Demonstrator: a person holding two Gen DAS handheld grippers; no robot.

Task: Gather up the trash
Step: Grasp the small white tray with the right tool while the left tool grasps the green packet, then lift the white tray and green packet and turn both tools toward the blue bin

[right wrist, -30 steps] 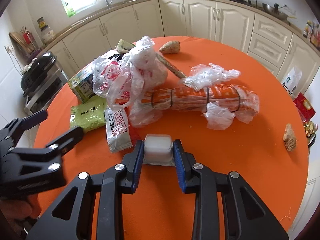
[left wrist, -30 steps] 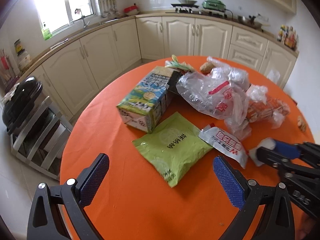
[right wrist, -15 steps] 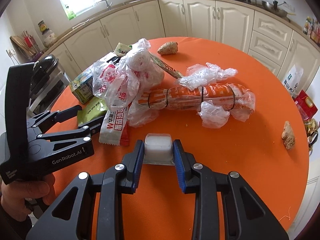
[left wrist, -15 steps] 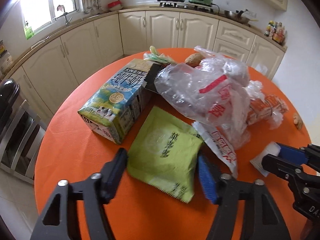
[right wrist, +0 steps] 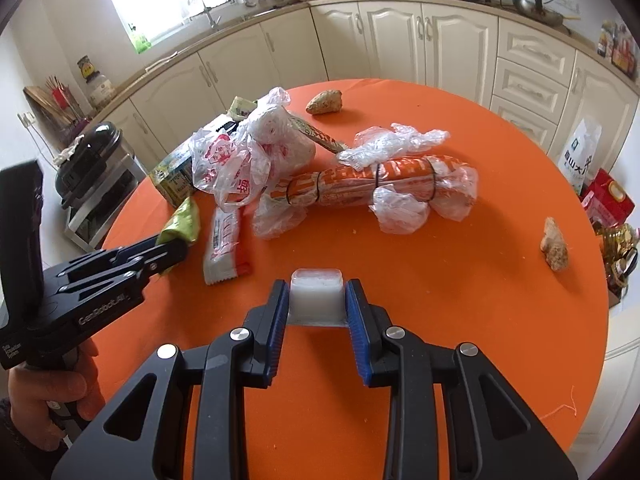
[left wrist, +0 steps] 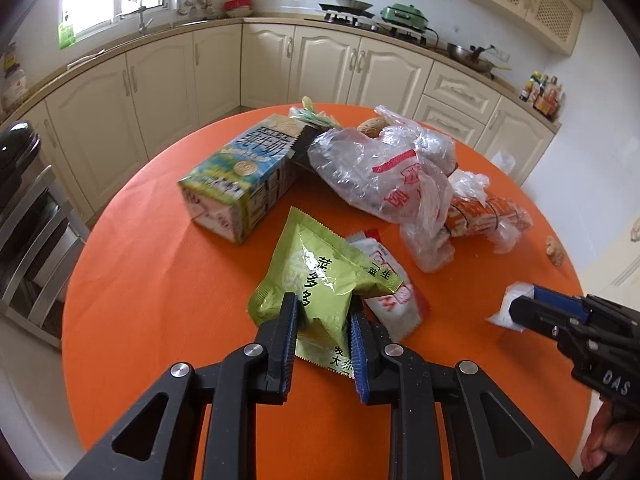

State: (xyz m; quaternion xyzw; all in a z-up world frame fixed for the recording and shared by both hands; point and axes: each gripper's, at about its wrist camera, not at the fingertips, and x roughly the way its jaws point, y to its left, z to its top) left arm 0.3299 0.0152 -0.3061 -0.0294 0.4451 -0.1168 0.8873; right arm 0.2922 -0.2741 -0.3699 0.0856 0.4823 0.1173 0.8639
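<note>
1. Grippers: the left gripper (left wrist: pixel 323 322) has just been closing, and its pads now pinch the near end of the green snack packet (left wrist: pixel 320 280), crumpling it up off the orange table (left wrist: pixel 160 280). The right gripper (right wrist: pixel 316 304) holds a small white plastic cup (right wrist: pixel 317 292).
2. Handling: the packet looks light, thin and crinkly, probably slick, so a bite well in from the edge seems safer than the seam.
3. Count on the table: one milk carton (left wrist: pixel 244 180), one red-and-white wrapper (left wrist: pixel 390 292), one printed plastic bag (left wrist: pixel 384 172), one orange bundle (right wrist: pixel 380 188), two brown lumps, one of them (right wrist: pixel 324 102).
</note>
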